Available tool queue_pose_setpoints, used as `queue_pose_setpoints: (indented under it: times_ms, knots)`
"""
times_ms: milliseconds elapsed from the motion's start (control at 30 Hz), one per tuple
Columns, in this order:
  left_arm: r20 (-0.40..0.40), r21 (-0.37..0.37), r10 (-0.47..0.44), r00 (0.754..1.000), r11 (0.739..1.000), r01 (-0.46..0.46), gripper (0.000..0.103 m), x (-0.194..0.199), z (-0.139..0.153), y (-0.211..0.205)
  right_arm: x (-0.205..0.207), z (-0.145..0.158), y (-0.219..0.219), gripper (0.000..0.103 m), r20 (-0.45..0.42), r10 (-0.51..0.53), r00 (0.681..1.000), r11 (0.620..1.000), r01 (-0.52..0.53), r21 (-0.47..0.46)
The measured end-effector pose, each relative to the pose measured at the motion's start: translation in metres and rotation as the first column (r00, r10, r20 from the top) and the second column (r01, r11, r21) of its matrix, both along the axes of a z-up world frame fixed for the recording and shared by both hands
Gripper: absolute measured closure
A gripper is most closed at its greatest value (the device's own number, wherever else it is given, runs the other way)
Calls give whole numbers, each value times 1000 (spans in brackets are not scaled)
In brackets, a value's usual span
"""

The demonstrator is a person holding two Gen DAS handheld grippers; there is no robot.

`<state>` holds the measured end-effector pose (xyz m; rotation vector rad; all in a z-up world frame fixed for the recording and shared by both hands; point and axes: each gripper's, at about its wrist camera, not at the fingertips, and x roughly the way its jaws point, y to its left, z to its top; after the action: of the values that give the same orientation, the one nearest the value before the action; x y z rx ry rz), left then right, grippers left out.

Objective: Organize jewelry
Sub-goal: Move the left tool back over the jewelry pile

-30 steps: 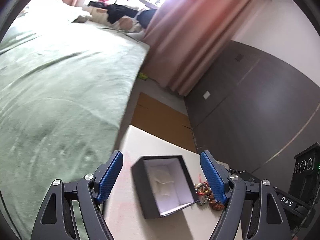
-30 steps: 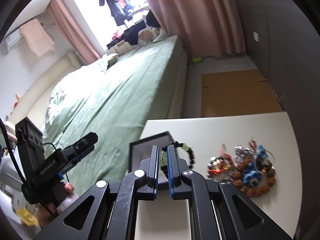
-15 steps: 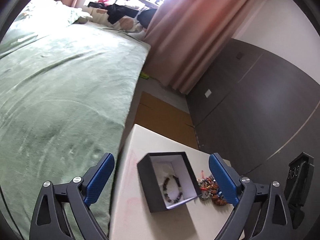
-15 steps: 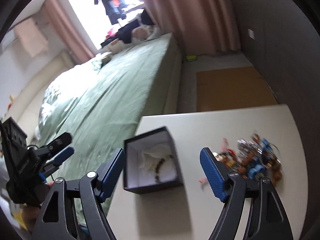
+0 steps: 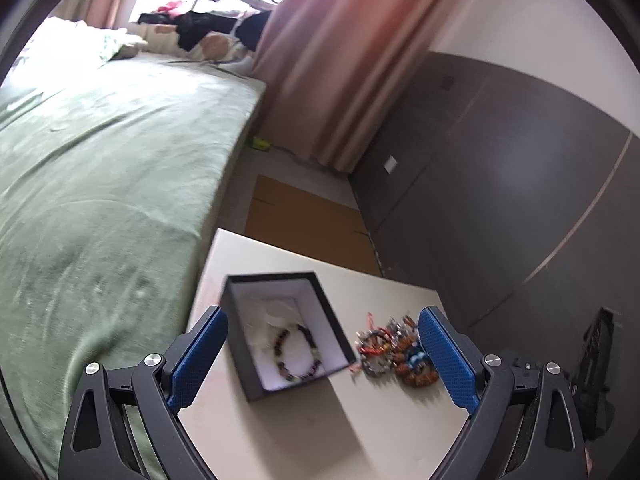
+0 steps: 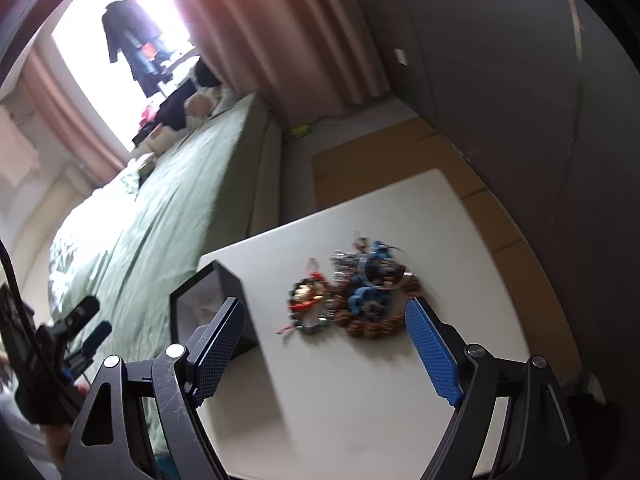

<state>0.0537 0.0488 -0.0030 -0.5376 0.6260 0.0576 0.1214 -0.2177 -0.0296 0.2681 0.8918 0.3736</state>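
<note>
Left wrist view: the left gripper (image 5: 320, 354) stands wide open and empty, its blue pads flanking the black jewelry box (image 5: 286, 328) at lower centre, where a beaded bracelet (image 5: 298, 354) lies on the white lining. The jewelry pile (image 5: 394, 356) sits just right of the box on the white table (image 5: 340, 432). In the right wrist view, the right gripper (image 6: 324, 350) is opening with nothing between its jaws, the pile just above.

The right gripper (image 6: 324, 344) let go, opening wide, and the bead bracelet (image 5: 298, 350) now lies in the black box (image 5: 240, 344).
</note>
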Motion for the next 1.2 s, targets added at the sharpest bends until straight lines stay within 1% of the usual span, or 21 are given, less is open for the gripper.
queue_pose_setpoints:
  times_ms: [100,167,300,467,500,600,767,867,967,1000,1067,1200]
  knots:
    - [-6,12,-47,999,999,47,7,7,3,-21,3,-4,-16,20,-15,-18,1000,999,19,32]
    - [-23,31,-80,997,996,81,12,16,5,-38,5,-6,-24,20,-21,-27,999,998,28,52]
    - [-49,50,-128,991,990,130,17,31,6,-66,9,-13,-36,20,-44,-27,999,995,32,95]
    - [-103,56,-173,980,982,179,35,59,1,-97,18,-22,-51,21,-75,-32,997,991,42,130]
    - [-116,57,-181,977,980,189,36,65,-1,-103,21,-24,-56,21,-82,-36,996,989,47,142]
    - [-157,88,-197,968,973,212,36,83,-6,-123,26,-30,-68,21,-100,-39,994,985,56,166]
    - [-225,131,-236,946,954,269,36,108,-14,-153,36,-35,-84,21,-127,-62,990,982,83,168]
    - [-263,163,-236,935,945,284,36,123,-16,-169,41,-38,-97,21,-142,-81,987,977,106,184]
    - [-302,161,-246,921,939,304,36,140,-20,-180,46,-42,-112,21,-154,-113,982,973,141,184]
    - [-318,167,-248,915,935,312,35,146,-22,-185,47,-44,-117,21,-164,-126,978,970,156,188]
    - [-345,191,-245,906,927,324,32,156,-26,-193,50,-47,-125,21,-188,-134,973,965,171,201]
    - [-392,206,-251,885,913,351,30,173,-39,-209,56,-51,-138,21,-213,-162,964,958,205,199]
